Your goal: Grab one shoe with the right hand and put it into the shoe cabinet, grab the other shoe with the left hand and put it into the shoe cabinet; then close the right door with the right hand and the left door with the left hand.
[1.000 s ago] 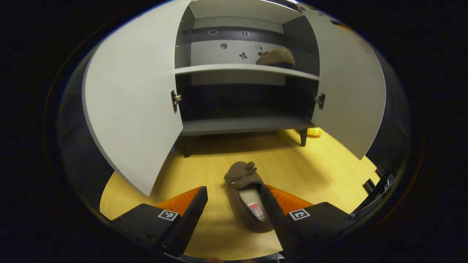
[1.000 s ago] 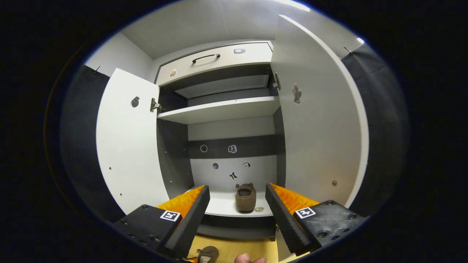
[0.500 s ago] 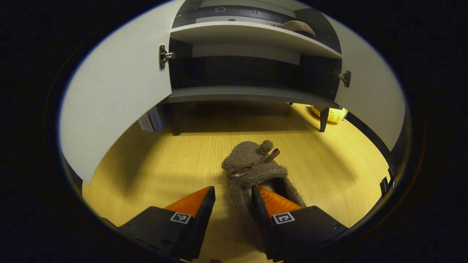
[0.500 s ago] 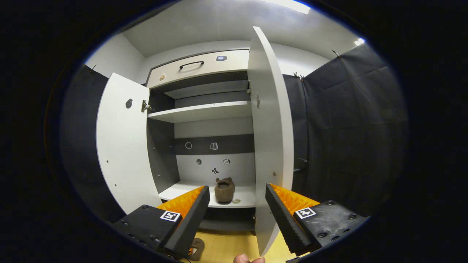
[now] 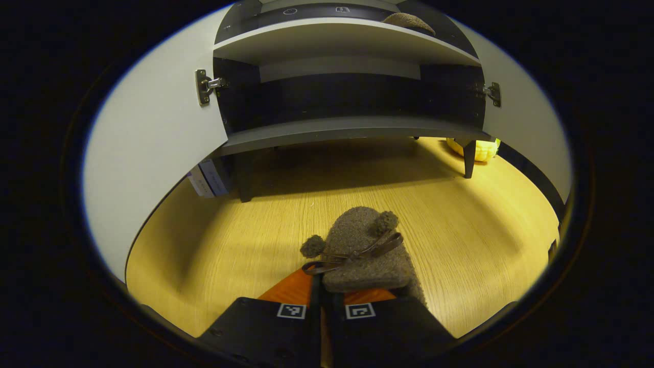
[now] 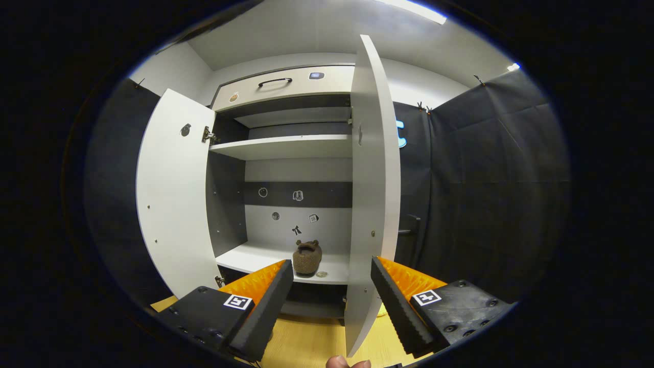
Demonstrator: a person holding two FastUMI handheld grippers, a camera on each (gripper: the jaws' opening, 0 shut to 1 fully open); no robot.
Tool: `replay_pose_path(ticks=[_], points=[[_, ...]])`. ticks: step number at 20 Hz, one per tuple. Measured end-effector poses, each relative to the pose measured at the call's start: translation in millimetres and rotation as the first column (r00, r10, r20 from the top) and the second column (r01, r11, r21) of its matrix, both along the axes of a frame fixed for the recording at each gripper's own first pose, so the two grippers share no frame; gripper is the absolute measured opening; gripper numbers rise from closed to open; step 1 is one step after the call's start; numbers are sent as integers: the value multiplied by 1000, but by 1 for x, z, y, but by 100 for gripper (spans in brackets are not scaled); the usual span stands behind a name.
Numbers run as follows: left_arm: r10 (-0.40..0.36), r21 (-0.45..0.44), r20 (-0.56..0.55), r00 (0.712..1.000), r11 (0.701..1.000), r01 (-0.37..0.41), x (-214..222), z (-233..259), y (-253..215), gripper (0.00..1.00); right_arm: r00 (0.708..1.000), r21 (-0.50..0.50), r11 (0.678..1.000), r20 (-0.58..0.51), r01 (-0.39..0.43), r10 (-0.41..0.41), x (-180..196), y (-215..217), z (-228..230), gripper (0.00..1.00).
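My left gripper [image 5: 322,301] is clamped tight on the heel end of the shoe [image 5: 360,248], which sits on the floor [image 5: 230,230] out in front of the cabinet [image 5: 347,128], toe toward it. My right gripper [image 6: 332,286] hangs wide apart, holding nothing, just before the right door [image 6: 373,179], seen edge-on. The other shoe [image 6: 307,257] rests on the cabinet's middle shelf [image 6: 255,258]. Left door [image 6: 173,204] stands open.

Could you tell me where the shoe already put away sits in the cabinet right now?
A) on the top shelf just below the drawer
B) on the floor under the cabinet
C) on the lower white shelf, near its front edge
C: in the right gripper view the brown shoe rests on the lower white shelf, near its front edge.
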State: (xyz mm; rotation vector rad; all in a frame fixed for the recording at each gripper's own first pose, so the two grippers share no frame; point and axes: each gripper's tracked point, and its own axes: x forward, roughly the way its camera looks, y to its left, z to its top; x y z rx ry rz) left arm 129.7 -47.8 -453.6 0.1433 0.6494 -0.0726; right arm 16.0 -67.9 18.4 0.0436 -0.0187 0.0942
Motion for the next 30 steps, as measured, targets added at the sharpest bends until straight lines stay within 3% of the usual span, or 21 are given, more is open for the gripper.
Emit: replay_pose_path(ticks=[5, 9, 12, 14, 15, 22, 30], points=[[-12, -6, -29, 1000, 1000, 12, -25, 43, -8, 7, 999, 42, 999, -12, -33, 34, -1, 10, 3, 96], [5, -20, -15, 1000, 1000, -5, -41, 112, -12, 7, 998, 80, 996, -42, -41, 44, -4, 9, -4, 96], [34, 17, -15, 999, 999, -34, -43, 171, -9, 7, 998, 92, 995, -50, -33, 38, -4, 4, -9, 96], [50, 2, -1, 999, 999, -50, -36, 212, -11, 6, 998, 104, 994, -55, -29, 35, -5, 2, -13, 100], [59, -17, 13, 998, 998, -59, -31, 233, -12, 7, 998, 105, 994, -60, -29, 35, -6, 1, -16, 97], [81, -100, 126, 989, 993, -69, 43, 361, -25, 6, 995, 97, 995, -96, -18, 27, -19, -9, -37, 98], [111, -16, 186, 976, 994, -110, 168, 416, -27, 6, 996, 83, 996, -89, 29, -22, -27, -38, -39, 98]])
